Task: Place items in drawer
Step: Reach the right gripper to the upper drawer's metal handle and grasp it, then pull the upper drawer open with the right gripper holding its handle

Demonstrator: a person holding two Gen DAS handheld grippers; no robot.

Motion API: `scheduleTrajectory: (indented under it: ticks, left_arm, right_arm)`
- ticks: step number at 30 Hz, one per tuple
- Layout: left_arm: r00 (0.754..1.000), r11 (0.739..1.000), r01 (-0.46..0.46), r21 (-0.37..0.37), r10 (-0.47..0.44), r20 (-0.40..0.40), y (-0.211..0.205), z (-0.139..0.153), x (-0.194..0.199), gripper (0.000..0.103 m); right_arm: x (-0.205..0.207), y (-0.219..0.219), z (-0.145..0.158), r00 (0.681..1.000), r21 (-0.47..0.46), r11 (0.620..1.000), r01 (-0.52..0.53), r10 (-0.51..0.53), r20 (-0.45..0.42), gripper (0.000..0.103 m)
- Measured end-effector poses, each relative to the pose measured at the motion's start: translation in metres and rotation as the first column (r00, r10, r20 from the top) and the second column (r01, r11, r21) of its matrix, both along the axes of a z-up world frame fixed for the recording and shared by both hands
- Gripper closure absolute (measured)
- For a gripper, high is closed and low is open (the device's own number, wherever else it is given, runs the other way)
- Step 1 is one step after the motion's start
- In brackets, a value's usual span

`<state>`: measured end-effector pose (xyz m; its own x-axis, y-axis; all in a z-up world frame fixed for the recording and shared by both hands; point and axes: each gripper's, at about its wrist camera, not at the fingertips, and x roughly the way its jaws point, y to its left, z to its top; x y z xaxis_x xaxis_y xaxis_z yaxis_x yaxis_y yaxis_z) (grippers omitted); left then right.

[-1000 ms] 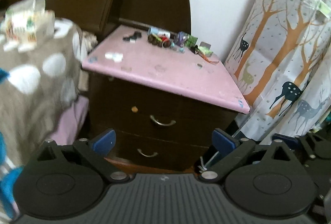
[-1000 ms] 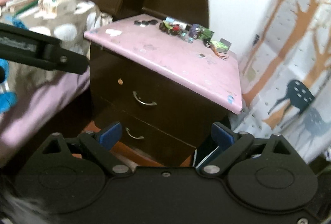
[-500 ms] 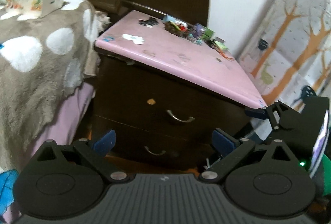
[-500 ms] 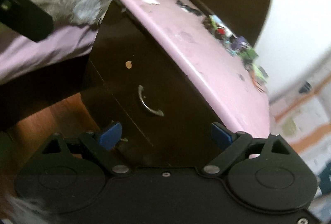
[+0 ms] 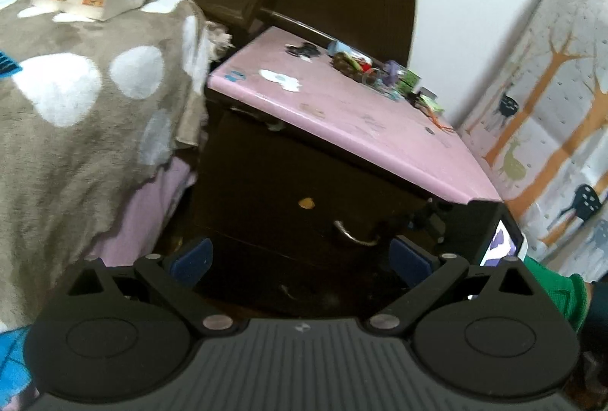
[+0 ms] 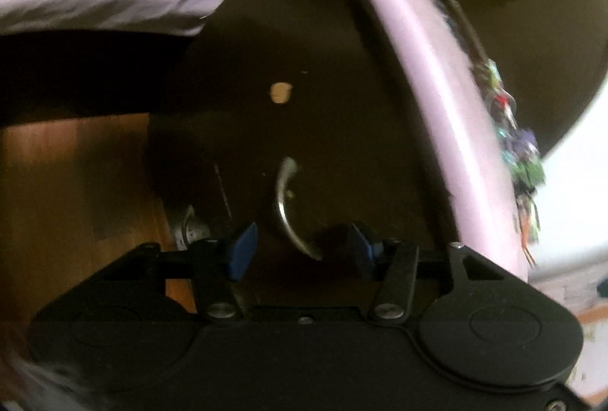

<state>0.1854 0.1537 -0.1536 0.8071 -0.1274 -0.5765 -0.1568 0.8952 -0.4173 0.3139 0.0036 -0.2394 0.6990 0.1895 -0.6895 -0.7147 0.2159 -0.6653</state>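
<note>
Now my right gripper [image 6: 300,251] has rolled sideways and closed in — fingers half-open, straddling the handle [image 6: 290,206] of the shut top drawer [image 6: 323,114]. Left gripper [image 5: 300,259] hangs wide and empty; items [image 5: 376,75] wait at one o'clock.

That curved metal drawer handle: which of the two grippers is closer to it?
Right. The right gripper has its open fingers on either side of the drawer handle; the left gripper hangs back from the nightstand.
</note>
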Motion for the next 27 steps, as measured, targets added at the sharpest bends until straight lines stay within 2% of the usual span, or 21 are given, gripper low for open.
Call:
scheduleTrajectory:
  ticks: [3, 9, 12, 15, 21, 24, 27]
  left_arm:
    - [1.000, 0.999, -0.022, -0.025, 0.022, -0.001, 0.008, -0.001, 0.001, 0.003]
    - [1.000, 1.000, -0.017, -0.024, 0.017, 0.012, 0.013, 0.002, -0.002, 0.003]
    - [1.000, 0.999, -0.024, -0.028, 0.025, 0.014, 0.016, 0.003, -0.003, 0.003]
    - [0.999, 0.999, -0.028, -0.025, 0.029, 0.021, 0.018, 0.005, -0.005, 0.003]
    - [0.999, 1.000, 0.006, -0.009, -0.005, 0.036, 0.012, 0.010, -0.004, 0.003]
    - [0.998, 0.999, 0.030, 0.029, -0.032, 0.052, 0.006, 0.016, -0.004, 0.003]
    - [0.997, 0.999, 0.037, 0.028, -0.039, 0.063, 0.006, 0.021, -0.006, 0.003]
  right_arm:
    - [0.005, 0.006, -0.007, 1.000, -0.039, 0.999, -0.025, 0.024, -0.020, 0.056]
    - [0.005, 0.018, -0.018, 0.996, -0.110, 0.991, -0.078, 0.074, -0.040, 0.064]
    - [0.012, 0.022, -0.024, 0.997, -0.132, 0.990, -0.052, 0.043, -0.066, 0.075]
    - [0.010, 0.021, -0.023, 0.996, -0.121, 0.991, -0.056, 0.046, -0.080, 0.071]
    - [0.009, 0.024, -0.016, 0.993, -0.145, 0.988, -0.052, 0.035, -0.115, 0.075]
    - [-0.008, 0.020, -0.014, 0.990, -0.157, 0.984, -0.085, 0.066, -0.122, 0.074]
    - [-0.023, 0.017, -0.011, 0.988, -0.155, 0.982, -0.105, 0.085, -0.131, 0.074]
